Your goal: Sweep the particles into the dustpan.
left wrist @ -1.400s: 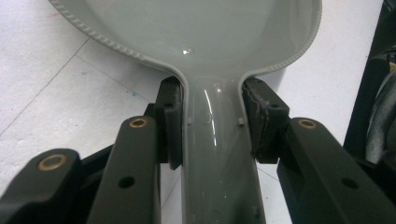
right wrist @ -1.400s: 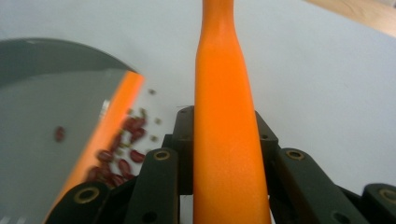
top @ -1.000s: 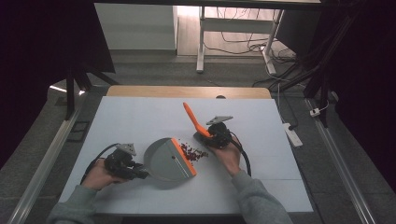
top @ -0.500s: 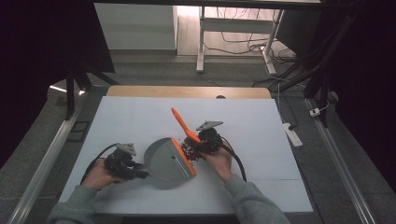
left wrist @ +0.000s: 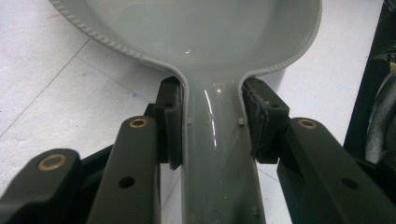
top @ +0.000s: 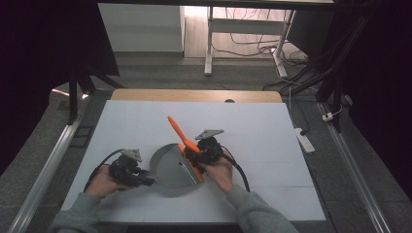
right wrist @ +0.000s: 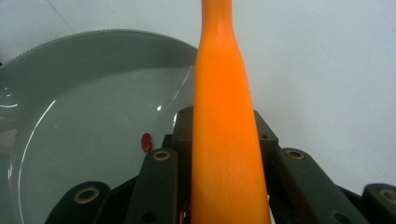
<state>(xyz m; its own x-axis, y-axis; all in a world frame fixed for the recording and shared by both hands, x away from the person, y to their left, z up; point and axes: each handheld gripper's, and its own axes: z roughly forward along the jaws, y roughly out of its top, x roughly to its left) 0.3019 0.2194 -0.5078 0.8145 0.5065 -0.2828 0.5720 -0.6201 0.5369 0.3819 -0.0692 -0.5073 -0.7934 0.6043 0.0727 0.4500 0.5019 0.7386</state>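
Dustpan [top: 170, 167] is sat flat on the white table [top: 272, 131], its grey handle [left wrist: 219, 154] pinched by the left gripper [left wrist: 212, 123]. An orange brush handle [right wrist: 224, 140] is clamped in the right gripper [right wrist: 222, 135], angled up over the pan's edge. One small red bit [right wrist: 146, 142] is seen inside the pan.

left gripper [top: 145, 180] jaws clamped, right gripper [top: 193, 154] jaws clamped

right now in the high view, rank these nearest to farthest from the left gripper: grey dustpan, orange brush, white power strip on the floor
1. The grey dustpan: its handle is clamped in the left gripper, its pan just to that gripper's right.
2. The orange brush: across the pan, held by the right gripper.
3. The white power strip: on the floor, past the table's right edge.
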